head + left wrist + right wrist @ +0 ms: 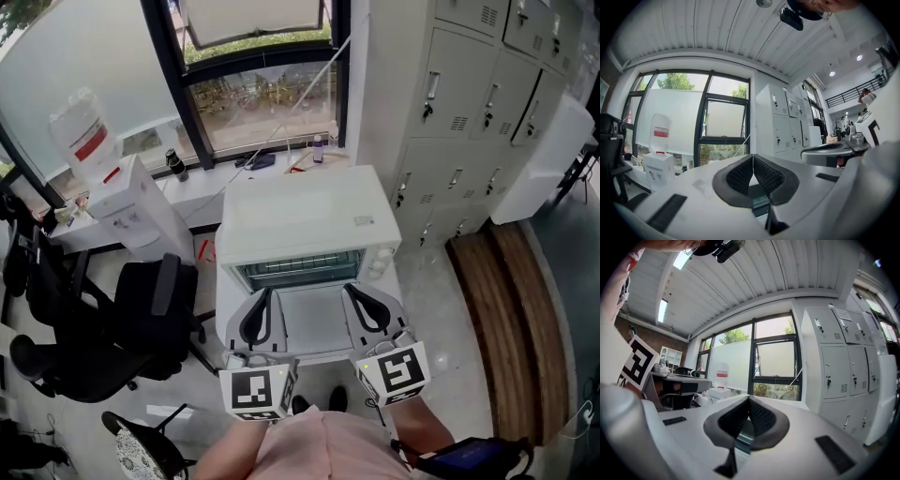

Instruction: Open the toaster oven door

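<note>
— Window point(262, 103) at the back, grey lockers point(469, 103) to the right, pale floor point(450, 328) below. Is this the whole room?

— Nearly. On the left there is also a black chair point(141, 328), and behind it a water dispenser point(131, 211) with its bottle on top.

— And where is the oven point(305, 211)?

— It stands in the middle, white, straight in front of the person, with its back to the window.

— What about its door point(314, 323)?

— It seems to lie flat, folded down toward the person (the rack inside shows above it).

— Where are the two tools?

— The left gripper point(266, 293) is over the left side of the door and the right gripper point(350, 290) over the right side. Both point toward the oven mouth.

— Do they touch the door?

— I cannot tell this from above.

— How do the jaws stand?

— On the left gripper the two black pads meet at the tips, with nothing between them. On the right gripper it is the same: the pads are pressed together and hold nothing.

— And the marker cubes?

— Both are close to the person's body, at the bottom of the head view.
</note>
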